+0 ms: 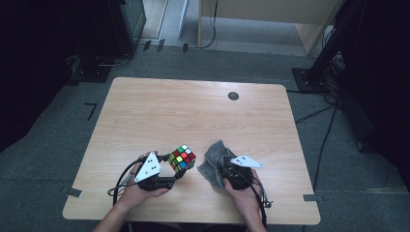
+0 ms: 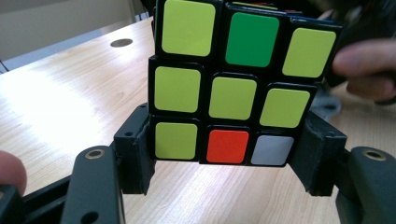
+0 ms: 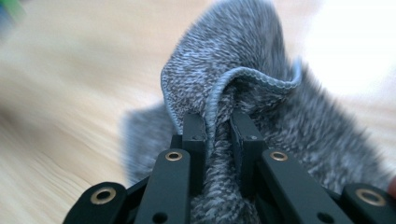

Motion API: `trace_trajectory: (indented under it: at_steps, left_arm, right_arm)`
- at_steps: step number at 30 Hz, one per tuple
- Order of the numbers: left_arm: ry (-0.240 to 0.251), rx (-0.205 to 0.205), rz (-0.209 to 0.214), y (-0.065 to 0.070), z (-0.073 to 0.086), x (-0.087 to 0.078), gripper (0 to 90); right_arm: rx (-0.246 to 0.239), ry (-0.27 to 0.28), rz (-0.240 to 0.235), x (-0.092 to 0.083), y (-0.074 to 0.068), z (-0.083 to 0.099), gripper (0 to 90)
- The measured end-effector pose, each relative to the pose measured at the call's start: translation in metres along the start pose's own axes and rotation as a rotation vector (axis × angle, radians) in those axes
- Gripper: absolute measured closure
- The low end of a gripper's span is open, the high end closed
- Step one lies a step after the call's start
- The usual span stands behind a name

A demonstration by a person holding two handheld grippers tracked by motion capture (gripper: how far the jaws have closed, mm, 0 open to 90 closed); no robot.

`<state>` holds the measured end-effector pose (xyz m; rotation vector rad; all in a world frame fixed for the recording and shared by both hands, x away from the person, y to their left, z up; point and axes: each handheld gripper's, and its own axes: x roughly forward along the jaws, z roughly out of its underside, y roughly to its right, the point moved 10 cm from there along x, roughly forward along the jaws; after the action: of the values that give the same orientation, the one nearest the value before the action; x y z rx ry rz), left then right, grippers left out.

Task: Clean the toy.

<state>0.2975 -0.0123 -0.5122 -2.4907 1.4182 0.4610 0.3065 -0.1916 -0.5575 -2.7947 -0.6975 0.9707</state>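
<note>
A scrambled puzzle cube [image 1: 182, 157] is held just above the wooden table [image 1: 193, 111], near its front edge. My left gripper [image 2: 226, 154] is shut on the cube [image 2: 233, 84], its two black pads pressing the bottom row of a mostly yellow-green face. Right of the cube lies a crumpled grey cloth [image 1: 216, 162]. My right gripper [image 3: 217, 133] is shut on a raised fold of that cloth [image 3: 243, 93], pinching it between both pads. In the high view the right gripper [image 1: 227, 173] sits on the cloth's near side, and the left gripper [image 1: 175, 166] reaches in from the cube's left.
A small dark round hole [image 1: 233, 95] marks the table's far right. The other hand's fingers [image 2: 364, 70] appear blurred beyond the cube in the left gripper view. Cables trail off the table's front edge. Dark stands and equipment ring the table.
</note>
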Motion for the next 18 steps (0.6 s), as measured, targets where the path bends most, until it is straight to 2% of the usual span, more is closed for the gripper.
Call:
trace_trajectory:
  at_steps: [2, 5, 7, 9, 10, 13, 14, 16, 17, 18]
  left_arm:
    - [-0.007, 0.003, 0.004, 0.0, 0.001, 0.001, 34.1]
    - [-0.03, 0.008, -0.003, 0.001, 0.004, 0.004, 34.1]
    - [-0.049, 0.005, -0.004, 0.002, 0.006, 0.007, 34.1]
    - [-0.064, 0.016, 0.007, 0.007, 0.007, 0.011, 34.1]
    - [-0.069, 0.029, 0.01, 0.01, 0.007, 0.012, 34.1]
    - [-0.066, 0.056, 0.023, 0.019, 0.004, 0.015, 34.1]
    - [-0.058, 0.059, 0.036, 0.022, 0.002, 0.014, 34.2]
    - [-0.037, 0.074, 0.054, 0.028, -0.003, 0.012, 34.2]
    - [-0.044, 0.089, 0.045, 0.028, -0.003, 0.012, 34.2]
    - [-0.046, 0.094, 0.042, 0.028, -0.002, 0.011, 34.2]
  right_arm:
    - [0.022, 0.089, -0.041, -0.015, -0.006, -0.018, 79.9]
    - [0.022, 0.237, -0.119, -0.045, -0.024, -0.048, 79.9]
    - [0.015, 0.317, -0.191, -0.063, -0.042, -0.065, 79.8]
    - [0.004, 0.361, -0.28, -0.077, -0.065, -0.076, 79.6]
    - [-0.012, 0.369, -0.325, -0.081, -0.08, -0.078, 79.4]
    - [-0.077, 0.321, -0.371, -0.076, -0.109, -0.07, 79.1]
    - [-0.095, 0.305, -0.366, -0.073, -0.114, -0.067, 79.0]
    - [-0.146, 0.258, -0.318, -0.062, -0.117, -0.058, 78.9]
    - [-0.153, 0.247, -0.3, -0.059, -0.114, -0.056, 78.8]
    - [-0.136, 0.242, -0.29, -0.057, -0.108, -0.056, 78.8]
